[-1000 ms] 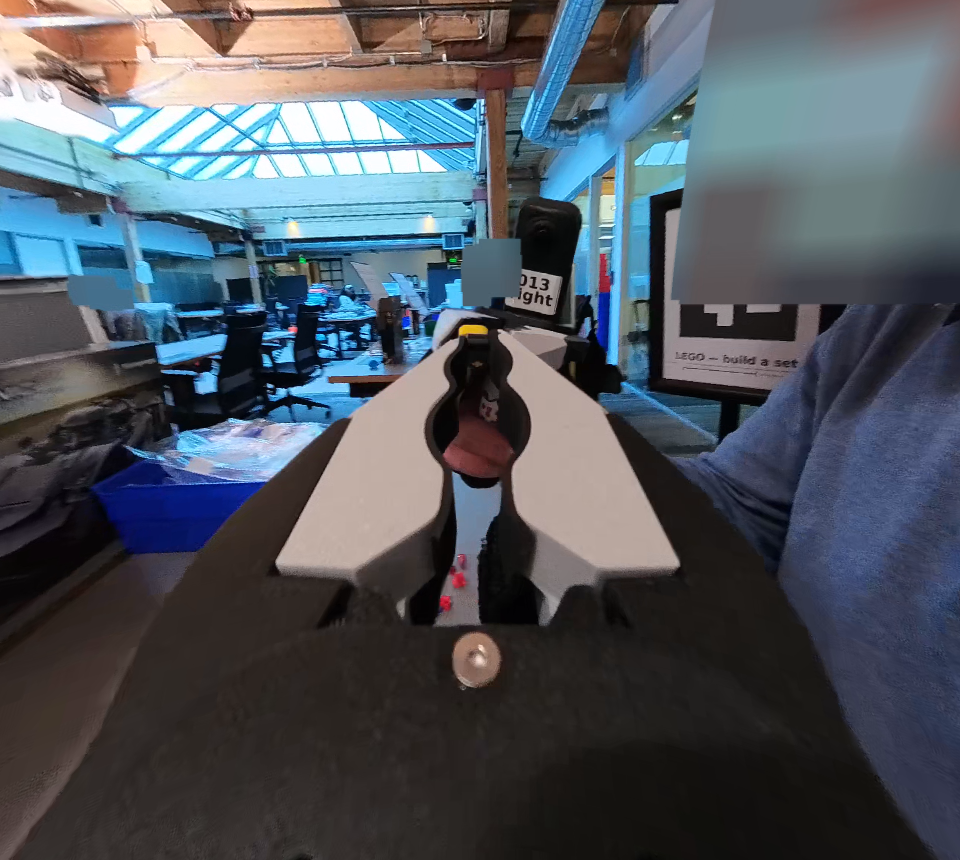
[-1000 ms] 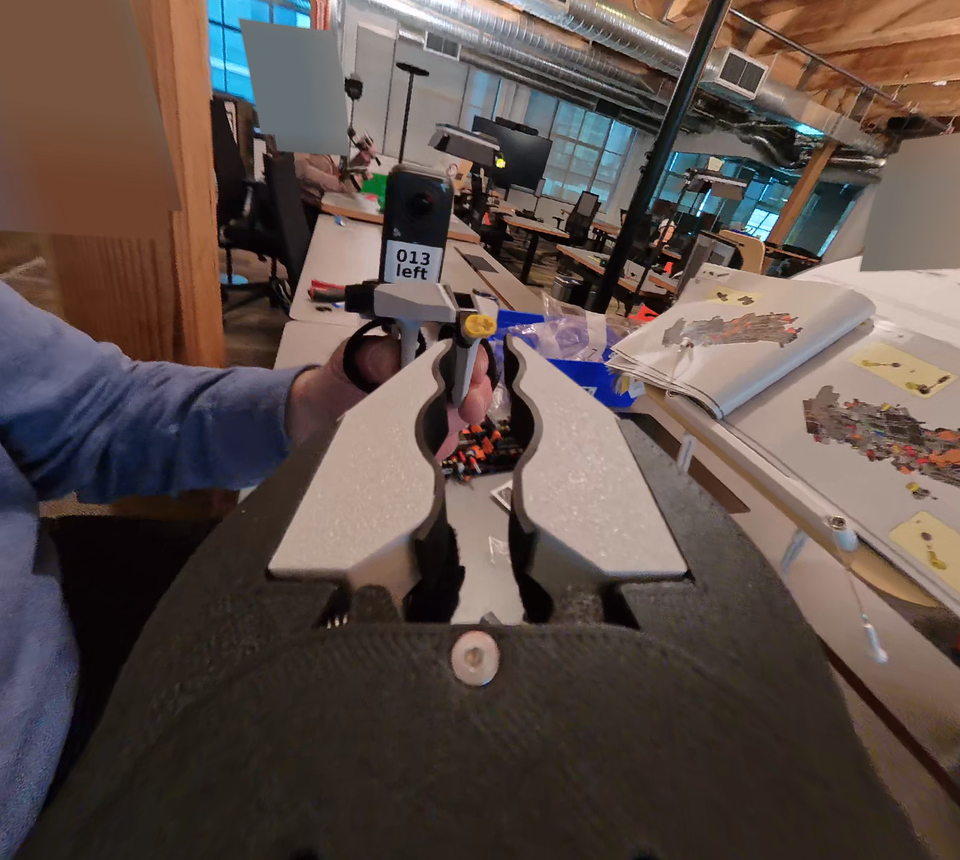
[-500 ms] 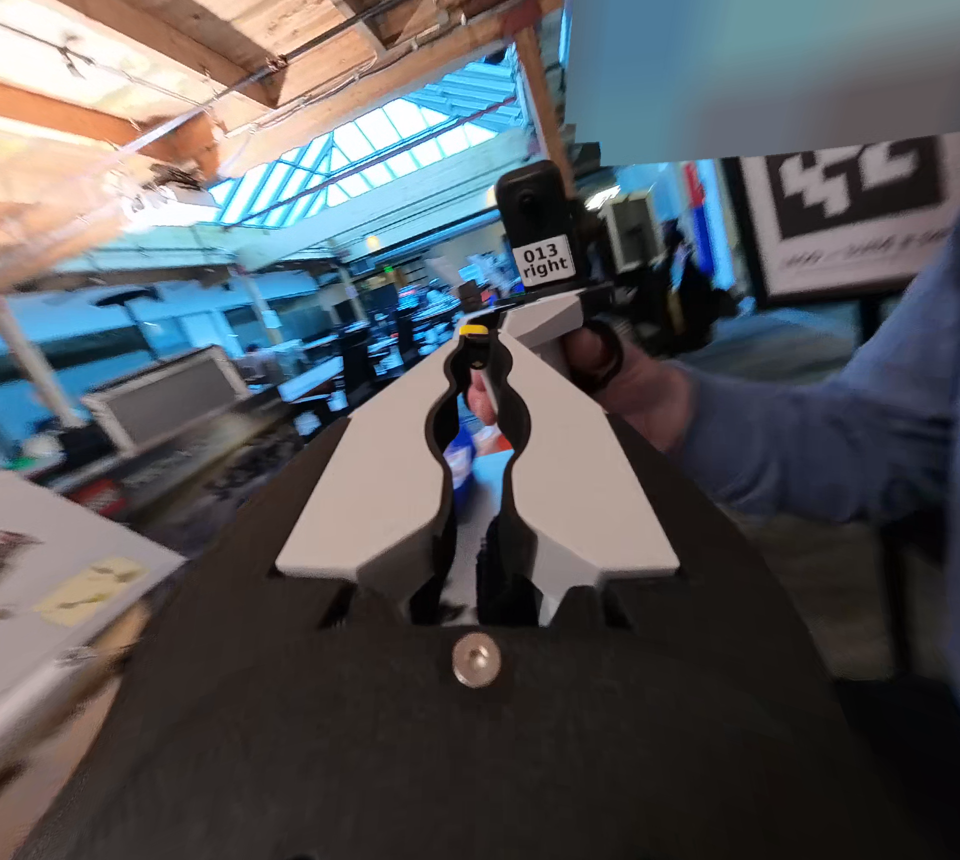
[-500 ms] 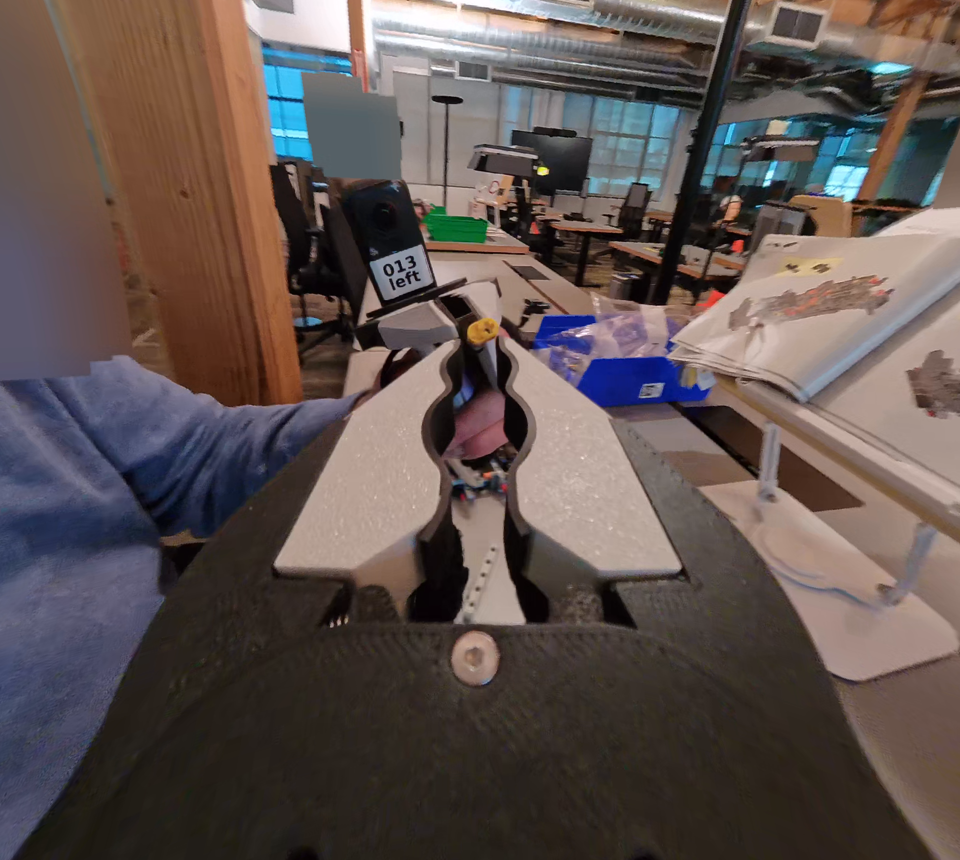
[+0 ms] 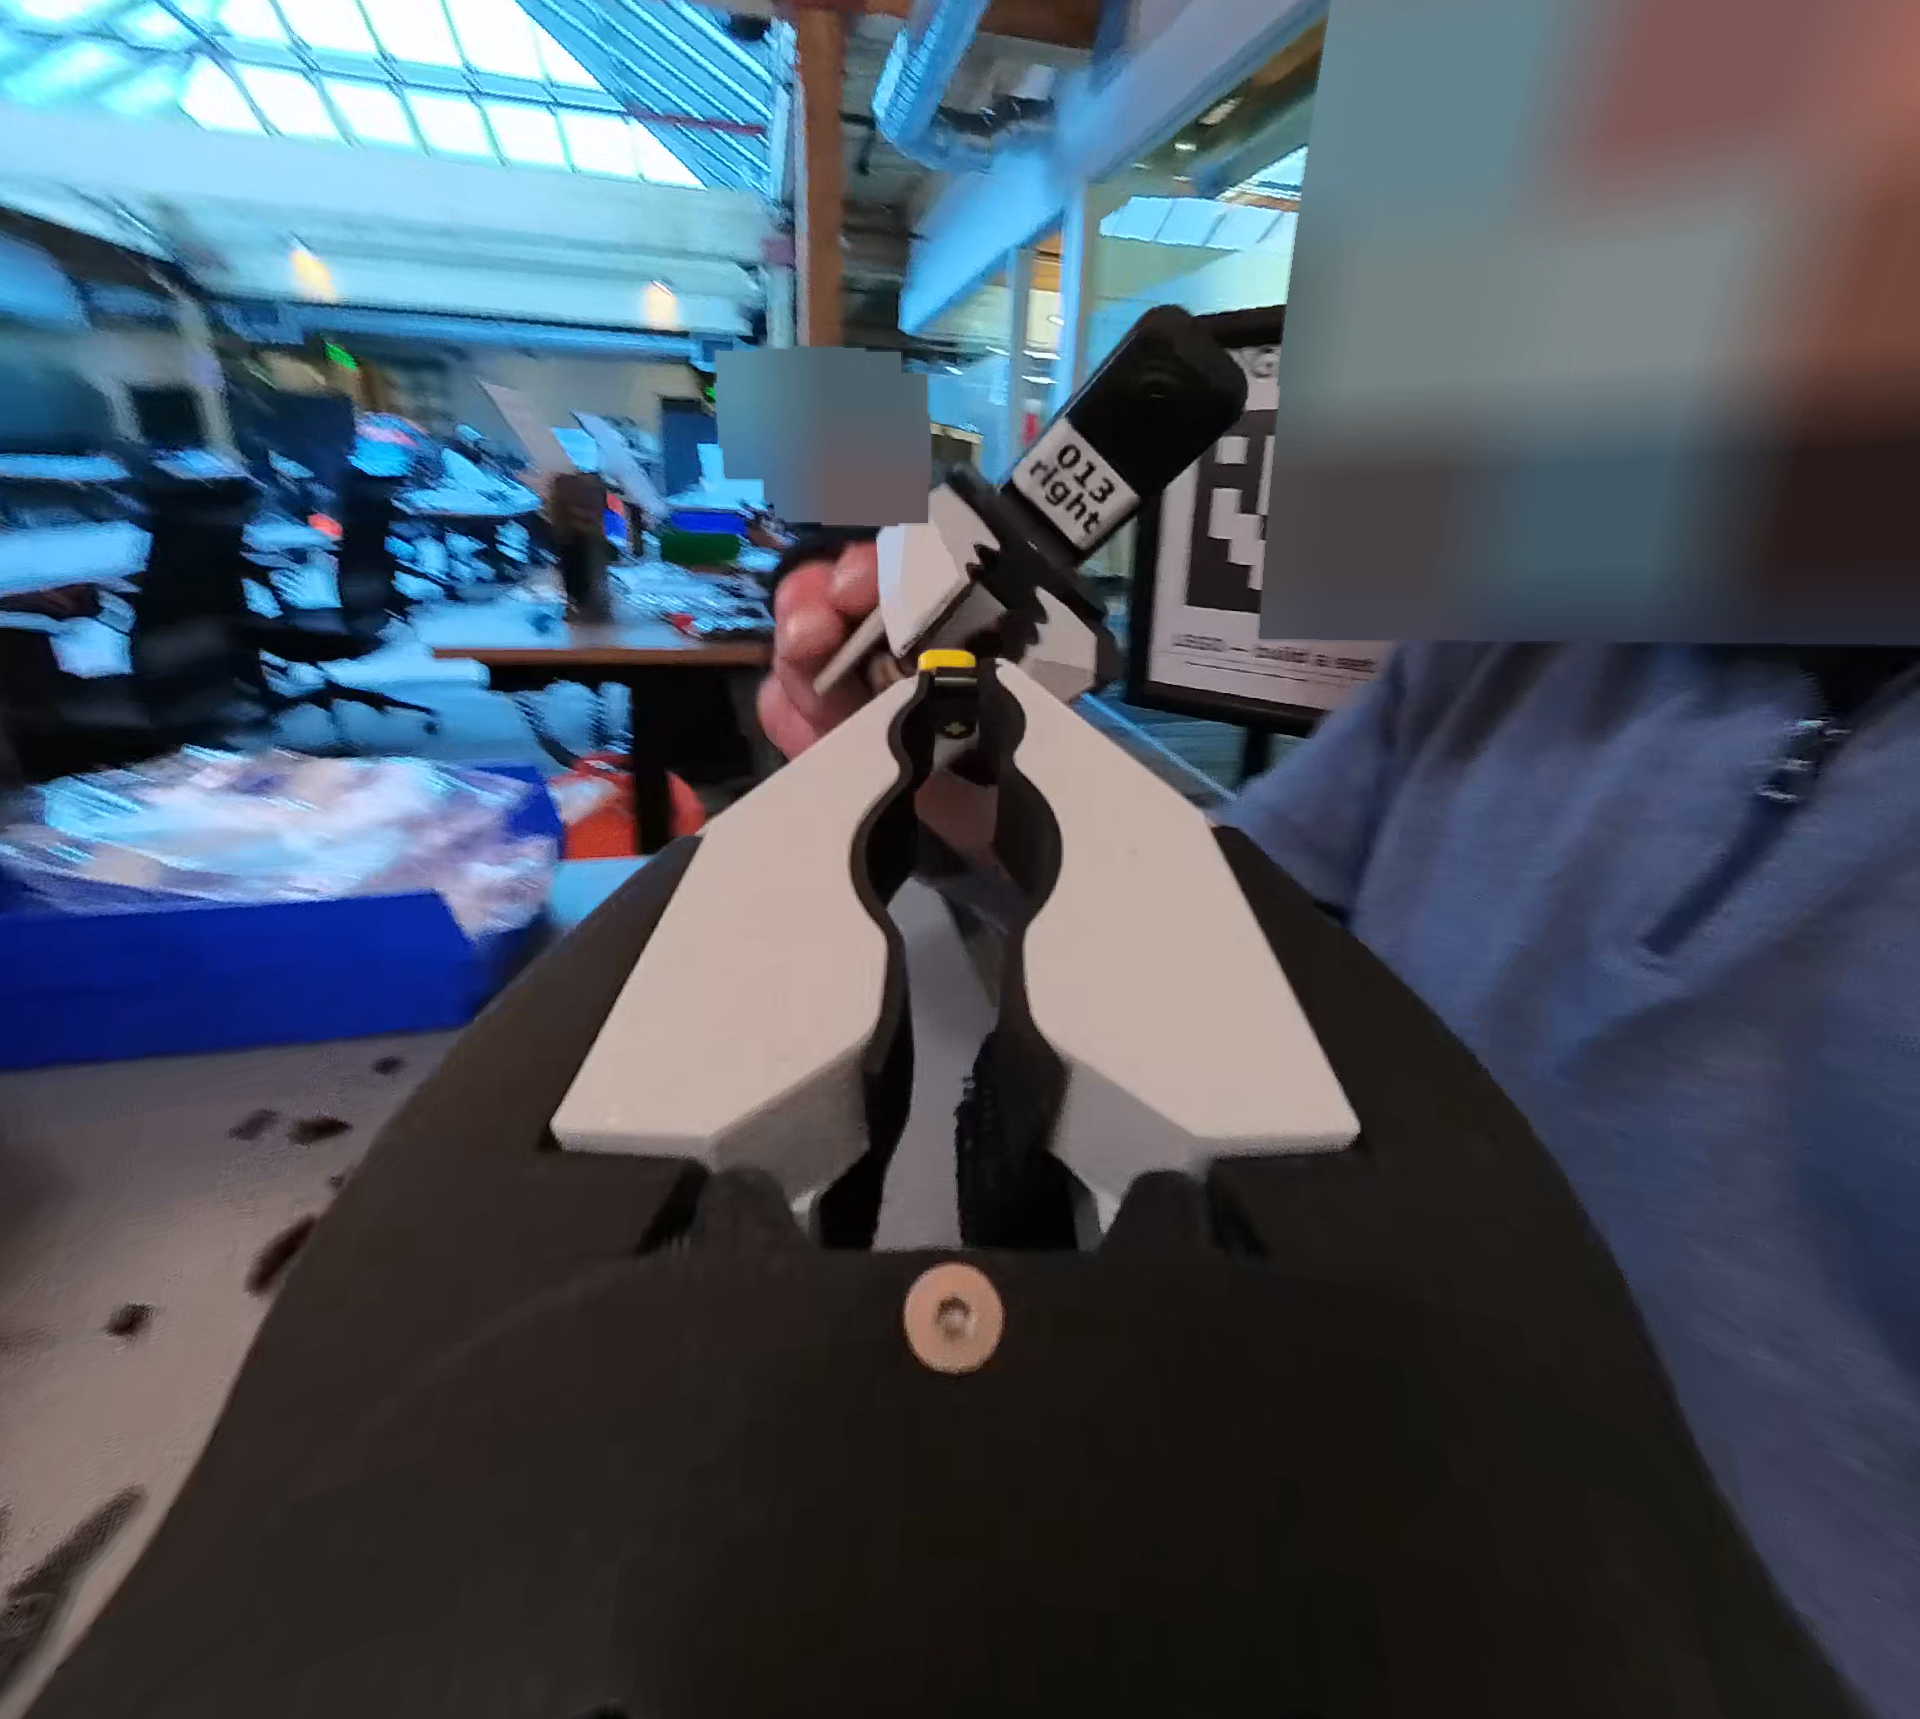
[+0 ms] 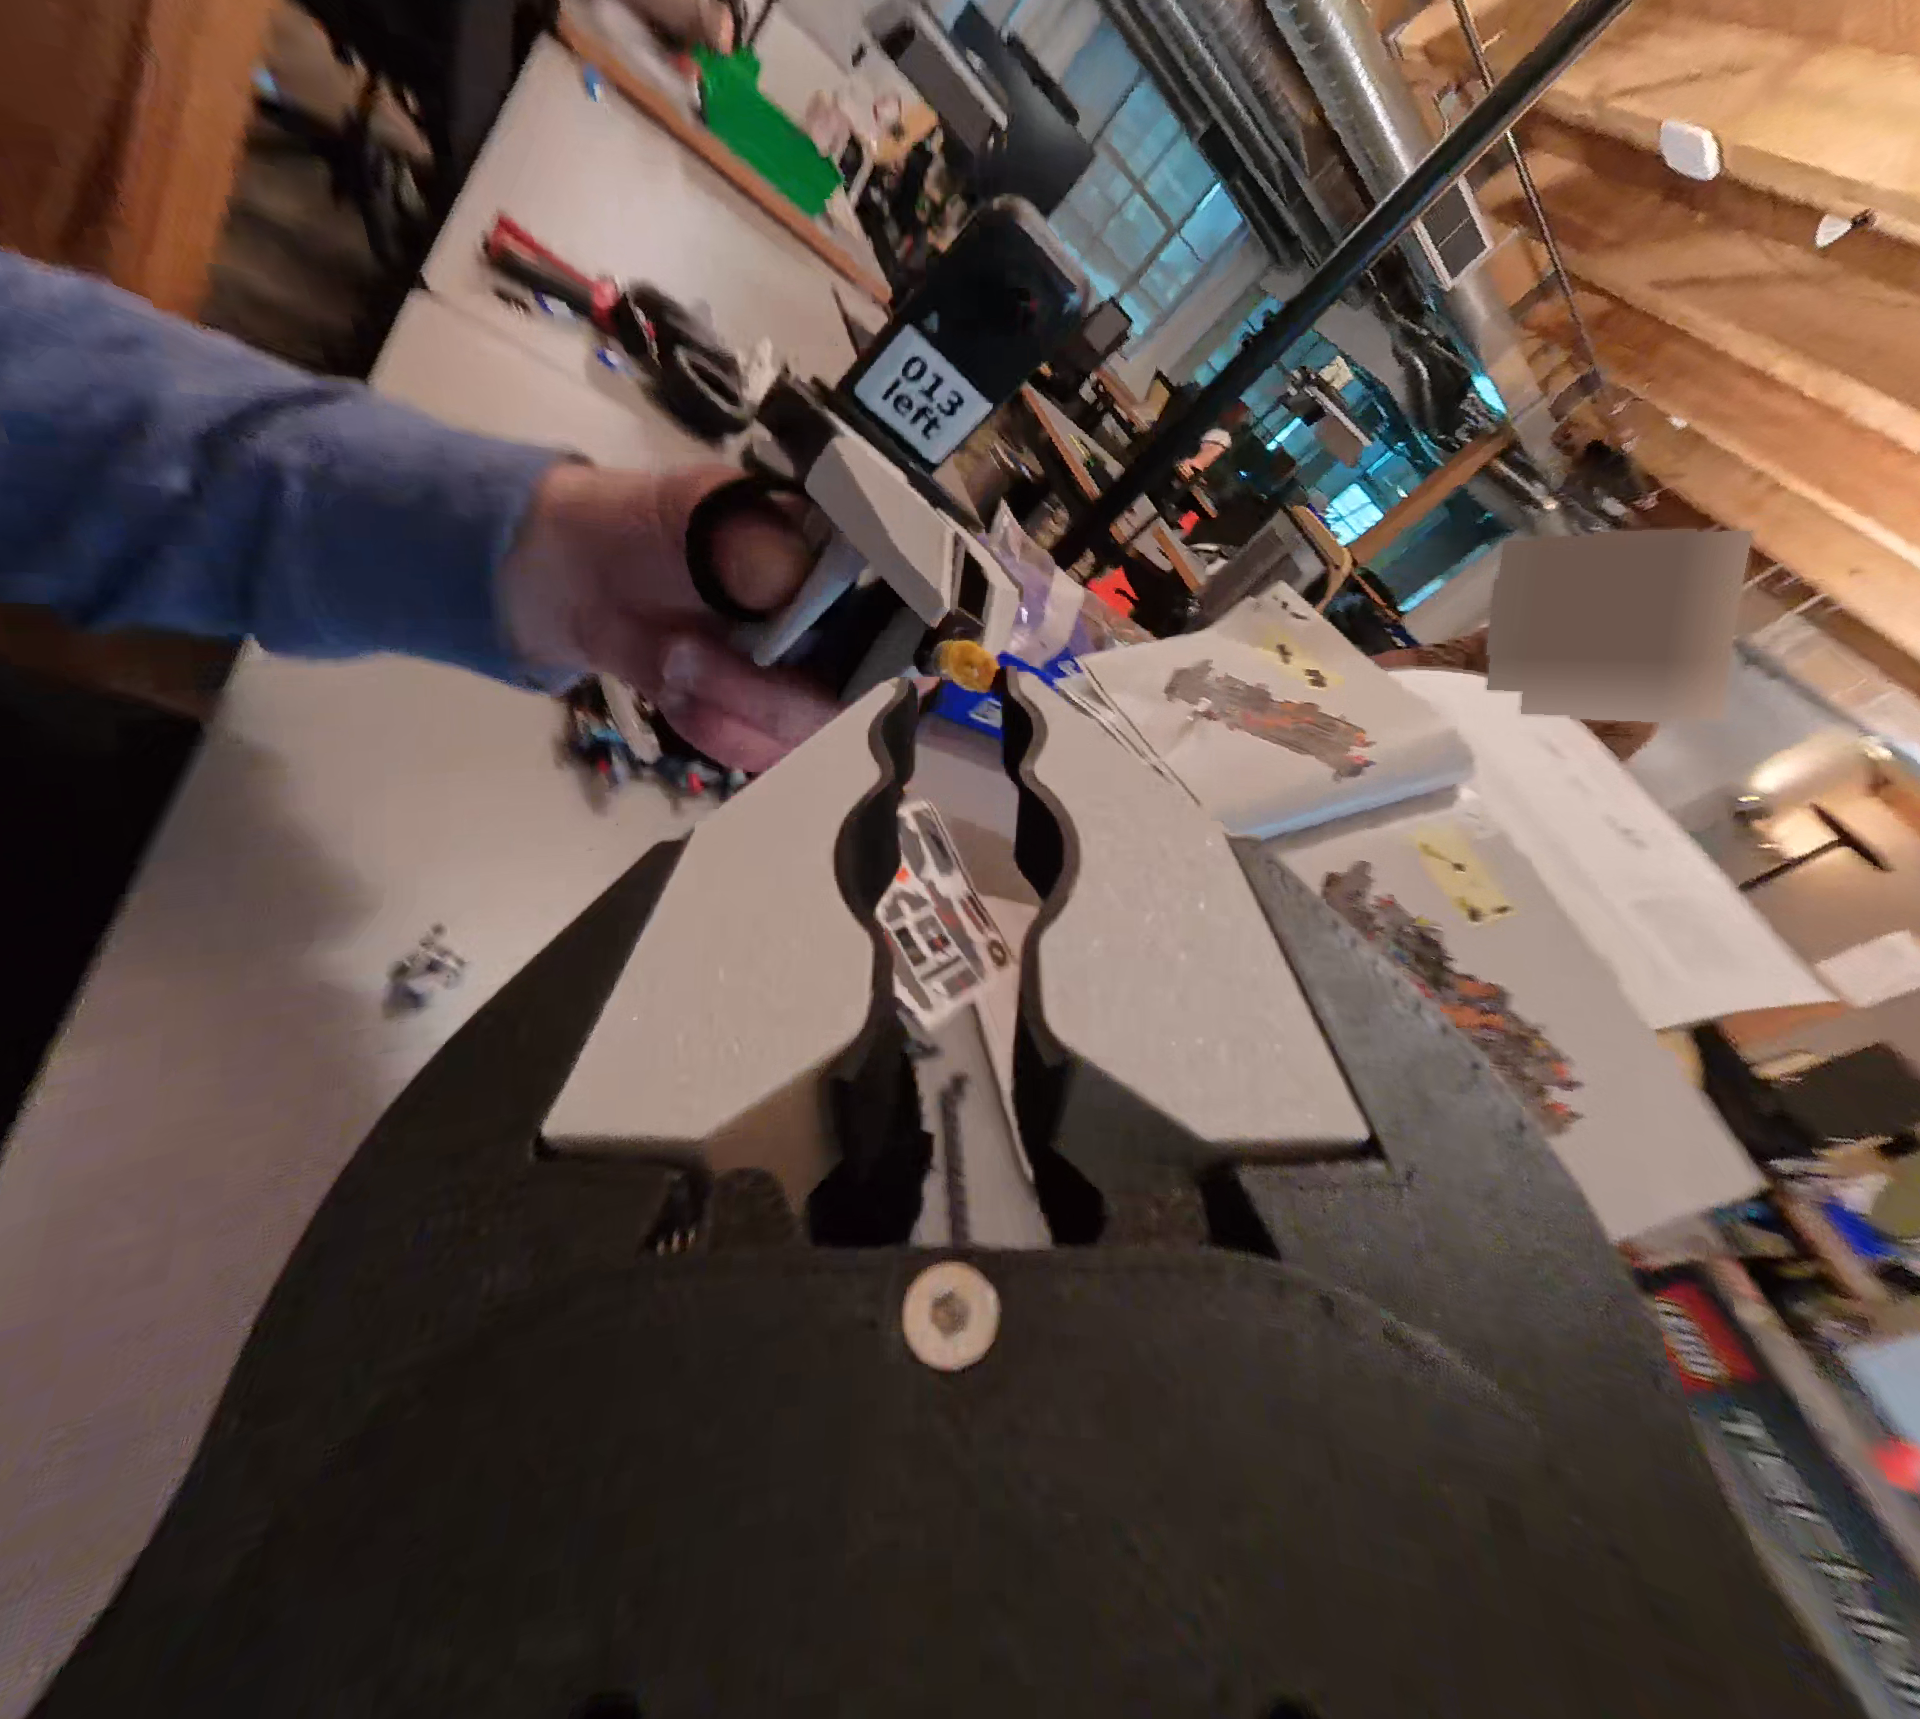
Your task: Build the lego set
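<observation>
Both grippers are held in the air, tip to tip. A small yellow lego piece point(image 5: 945, 661) with a black part under it sits between the fingertips of my left gripper point(image 5: 951, 698), which is shut on it. In the right wrist view the same yellow piece point(image 6: 961, 663) shows as a round end at the tips of my right gripper point(image 6: 958, 693), whose jaws stand a narrow gap apart around it. The right gripper point(image 5: 935, 599) shows tilted in the left view. The left gripper point(image 6: 914, 547) shows in the right view, in a hand.
A blue bin point(image 5: 208, 952) with plastic bags stands at the left. Open instruction booklets point(image 6: 1278, 734), a sticker sheet point(image 6: 935, 931), a pile of loose lego parts point(image 6: 634, 744) and a lego box point(image 6: 1766, 1420) lie on the grey table point(image 6: 312, 838). A blue-sleeved arm point(image 5: 1610, 994) is close on the right. The grippers are tip to tip, or close to it.
Both cameras have swung and rolled; the right view now tilts over the table. The two grippers stay tip to tip on the yellow piece, and the right one now leans over.
</observation>
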Tool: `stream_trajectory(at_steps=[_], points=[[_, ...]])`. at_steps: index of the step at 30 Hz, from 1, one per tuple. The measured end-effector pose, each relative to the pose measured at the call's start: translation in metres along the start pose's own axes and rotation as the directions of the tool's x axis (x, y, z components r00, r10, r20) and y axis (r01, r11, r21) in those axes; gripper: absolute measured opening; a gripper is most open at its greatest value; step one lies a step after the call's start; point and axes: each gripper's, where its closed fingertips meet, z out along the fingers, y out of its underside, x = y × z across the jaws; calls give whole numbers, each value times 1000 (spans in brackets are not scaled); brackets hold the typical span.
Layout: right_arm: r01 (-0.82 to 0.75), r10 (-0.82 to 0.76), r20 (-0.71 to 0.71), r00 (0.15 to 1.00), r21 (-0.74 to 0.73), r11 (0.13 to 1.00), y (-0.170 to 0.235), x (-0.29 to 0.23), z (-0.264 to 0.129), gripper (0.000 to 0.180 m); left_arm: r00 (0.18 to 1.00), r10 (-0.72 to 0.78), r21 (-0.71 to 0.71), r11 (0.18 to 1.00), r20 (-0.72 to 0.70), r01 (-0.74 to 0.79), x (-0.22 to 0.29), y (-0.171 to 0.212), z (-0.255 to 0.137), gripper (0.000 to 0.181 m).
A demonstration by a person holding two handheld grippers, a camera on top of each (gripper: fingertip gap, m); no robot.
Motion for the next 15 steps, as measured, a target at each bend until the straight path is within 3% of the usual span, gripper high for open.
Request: stream_trajectory(at_steps=[7, 15], points=[[230, -227, 41, 973, -119, 966, 6, -10, 2, 7, 997, -82, -106, 991, -15, 80, -1, 14, 1, 6], [306, -295, 86, 952, -171, 937, 13, -16, -1, 6, 991, -120, -165, 980, -55, 110, 5, 20, 6, 6]])
